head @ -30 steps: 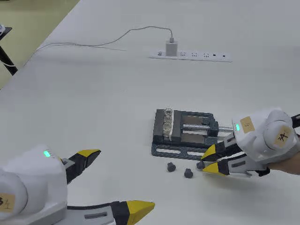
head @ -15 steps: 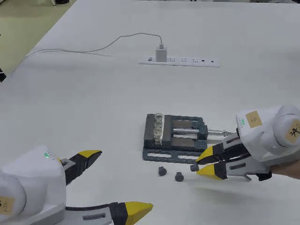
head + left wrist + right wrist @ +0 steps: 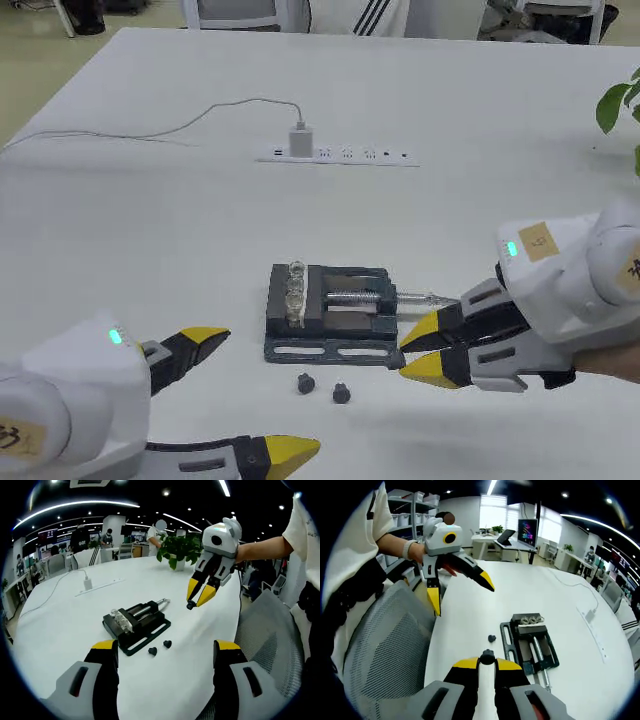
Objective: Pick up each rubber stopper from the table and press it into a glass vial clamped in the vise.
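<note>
A dark vise stands mid-table with clear glass vials clamped in a row at its left end. Two black rubber stoppers lie just in front of it. My right gripper hovers at the vise's right front corner, above the table. It is shut on a third stopper, which also appears at its tips in the left gripper view. My left gripper is wide open at the near left, holding nothing, well short of the stoppers.
A white power strip with a plugged charger and a cable lies at the far side. Plant leaves reach in at the right edge. A mesh chair stands beside the table, with people in the room beyond.
The right gripper has closed on the stopper nearest the vise's right corner and lifted it off the table. The head camera has shifted. The left gripper stays open in place.
</note>
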Demonstrator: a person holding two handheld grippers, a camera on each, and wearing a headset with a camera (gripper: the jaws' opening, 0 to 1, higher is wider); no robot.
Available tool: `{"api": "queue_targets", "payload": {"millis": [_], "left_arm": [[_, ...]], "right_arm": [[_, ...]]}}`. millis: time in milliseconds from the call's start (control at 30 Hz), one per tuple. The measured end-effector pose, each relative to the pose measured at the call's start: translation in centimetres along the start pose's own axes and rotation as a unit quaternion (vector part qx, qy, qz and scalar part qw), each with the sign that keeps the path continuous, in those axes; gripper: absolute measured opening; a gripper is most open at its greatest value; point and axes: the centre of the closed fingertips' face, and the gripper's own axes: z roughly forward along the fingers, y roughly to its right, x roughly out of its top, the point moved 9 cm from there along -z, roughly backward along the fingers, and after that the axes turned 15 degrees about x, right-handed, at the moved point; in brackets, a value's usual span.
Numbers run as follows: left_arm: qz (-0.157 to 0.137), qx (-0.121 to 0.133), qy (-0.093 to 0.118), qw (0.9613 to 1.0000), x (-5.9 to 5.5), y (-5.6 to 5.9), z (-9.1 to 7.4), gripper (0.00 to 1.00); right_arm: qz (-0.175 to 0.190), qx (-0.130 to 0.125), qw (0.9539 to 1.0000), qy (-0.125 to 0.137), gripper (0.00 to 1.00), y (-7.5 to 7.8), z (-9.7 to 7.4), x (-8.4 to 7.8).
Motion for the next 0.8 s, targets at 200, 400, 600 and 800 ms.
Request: {"api": "queue_targets", "payload": {"millis": [200,400,600,800], "left_arm": [[0.054,-0.032,0.000,0.9980,0.7,1.2,0.8,0.69],[0.087,-0.063,-0.002,0.9942,1.4,2.6,1.8,0.59],[0.121,-0.086,-0.002,0.9888,1.9,3.8,2.6,0.49],[0.157,-0.105,-0.001,0.9820,2.4,4.7,2.9,0.37]], "right_arm": [[-0.016,-0.006,0.9997,-0.020,0.06,-1.2,-0.6,0.9],[-0.032,-0.002,0.9988,-0.036,0.06,-2.3,-0.4,1.6],[-0.048,0.004,0.9978,-0.046,0.06,-3.2,0.1,2.3],[-0.062,0.011,0.9962,-0.060,0.06,-3.7,0.6,2.6]]}}
